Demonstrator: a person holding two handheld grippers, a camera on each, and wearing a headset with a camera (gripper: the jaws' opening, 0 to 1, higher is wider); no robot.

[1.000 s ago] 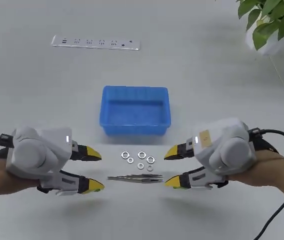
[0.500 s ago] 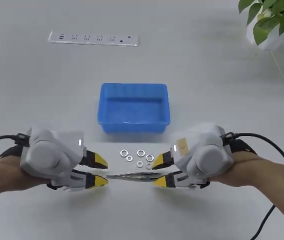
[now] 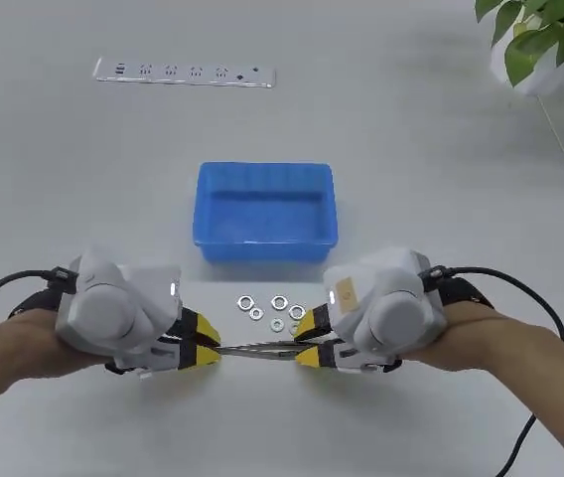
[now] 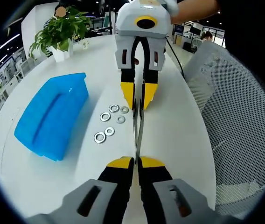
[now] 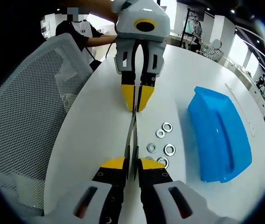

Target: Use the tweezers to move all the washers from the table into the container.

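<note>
Left gripper (image 3: 208,343) and right gripper (image 3: 304,339) seemingly pinch the tweezers (image 3: 258,348) near washers (image 3: 278,303).

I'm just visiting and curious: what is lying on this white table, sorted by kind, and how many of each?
washers: 6
tweezers: 1
blue container: 1
power strip: 1
potted plant: 1
Total: 10

The left gripper (image 3: 206,345) and right gripper (image 3: 307,340) are hiding both ends of the tweezers (image 3: 259,348); the right jaw is partly covering one washer (image 5: 163,162).
</note>
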